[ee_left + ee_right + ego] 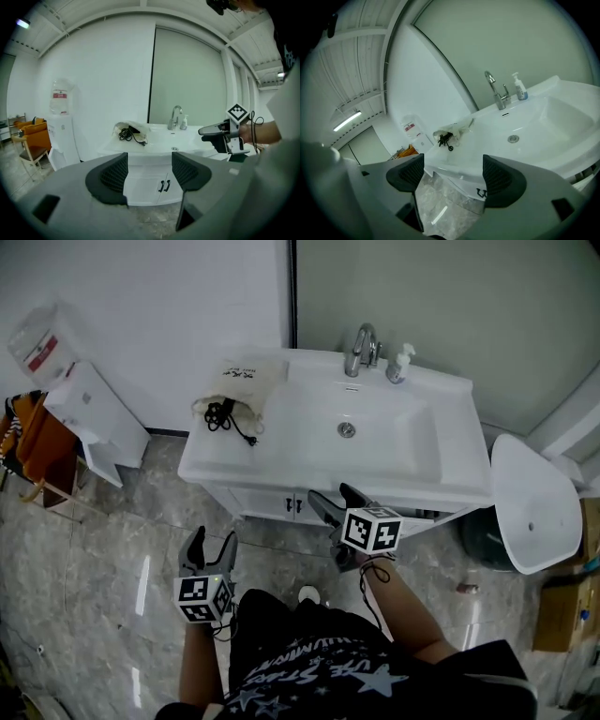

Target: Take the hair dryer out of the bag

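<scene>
bag (248, 376) of pale cloth lies on the left end of the white bench (216, 460), just beside the sink basin (375, 432), with its mouth turned toward the front edge. a black cord (223, 414) with its plug spills from that mouth onto the bench; the rest of the hair dryer is hidden in the bag.

the left tongs (213, 538) hang low over the marble floor (103, 559), well apart from the bag. their jaws are spread with nothing between them, and their own view looks past them at the cabinet doors (164, 186).

the right tongs (330, 493) sit higher, near the bench's front edge before the basin, jaws likewise spread and empty.

a faucet (361, 348) and a soap dispenser (400, 364) stand behind the basin. a water dispenser (89, 409) stands by the wall at the left.
</scene>
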### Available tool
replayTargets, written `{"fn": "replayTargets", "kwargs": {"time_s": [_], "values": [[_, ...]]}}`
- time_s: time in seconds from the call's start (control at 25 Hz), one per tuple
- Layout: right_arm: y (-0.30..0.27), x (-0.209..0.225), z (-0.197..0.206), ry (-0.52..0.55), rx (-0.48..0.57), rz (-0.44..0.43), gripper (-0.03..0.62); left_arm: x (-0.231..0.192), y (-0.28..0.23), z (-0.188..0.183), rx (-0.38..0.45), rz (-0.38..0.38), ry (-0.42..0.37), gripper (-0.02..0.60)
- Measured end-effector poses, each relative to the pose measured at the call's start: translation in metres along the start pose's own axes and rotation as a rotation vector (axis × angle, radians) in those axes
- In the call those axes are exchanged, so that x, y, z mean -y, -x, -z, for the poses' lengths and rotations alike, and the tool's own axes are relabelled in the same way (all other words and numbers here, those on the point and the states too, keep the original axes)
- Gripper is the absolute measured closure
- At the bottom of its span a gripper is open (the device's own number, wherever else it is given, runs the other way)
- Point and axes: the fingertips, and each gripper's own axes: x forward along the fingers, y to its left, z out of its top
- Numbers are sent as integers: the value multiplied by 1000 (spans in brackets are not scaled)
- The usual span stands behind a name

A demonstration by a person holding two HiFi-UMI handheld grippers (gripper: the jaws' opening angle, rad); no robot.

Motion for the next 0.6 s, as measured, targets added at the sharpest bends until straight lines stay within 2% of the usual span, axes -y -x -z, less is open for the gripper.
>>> {"fn": "replayTargets", "kwargs": {"time_s": [0.24,0.36,0.6], "values": [[-43,-21,-5,9,-45,-51,232,-47,-16,-11,-1,-56,-1,275],[-67,-23,-14,-9,-37,-55,232,-67,-50,-26,11,-41,-23,275],[-133,-27,-38,-22,-33,-26,243,-118,-138,-66,20,15,-123,275]]}}
